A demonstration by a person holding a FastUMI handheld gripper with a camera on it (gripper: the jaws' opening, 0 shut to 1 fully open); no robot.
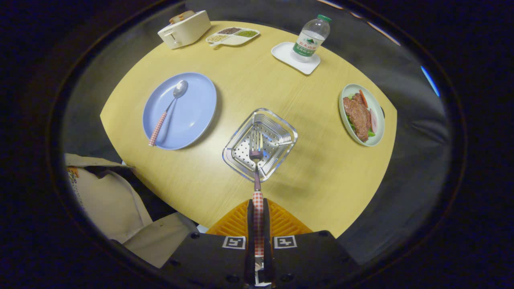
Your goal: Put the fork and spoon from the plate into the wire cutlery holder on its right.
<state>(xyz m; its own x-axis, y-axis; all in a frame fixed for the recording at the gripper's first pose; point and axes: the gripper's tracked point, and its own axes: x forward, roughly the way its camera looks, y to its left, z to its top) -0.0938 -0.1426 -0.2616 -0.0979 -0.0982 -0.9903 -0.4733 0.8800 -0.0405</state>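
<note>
Across the table (241, 100), well above it, the gripper (258, 208) hangs with its fingers clenched on the checked handle of the fork (256, 160). The fork's long axis runs straight ahead from the fingers, tines foremost, and its head appears over the open mouth of the holder (260, 143); how high it stands above the rim I cannot tell. The coming move looks like a plain descent until the tines pass between the wire walls, then a release. To the holder's left lies the plate (188, 116), well apart, with the spoon (168, 110) resting on it, bowl away and handle toward the near rim. Bare tabletop surrounds the holder on every side, so there is room to lower and withdraw freely.
</note>
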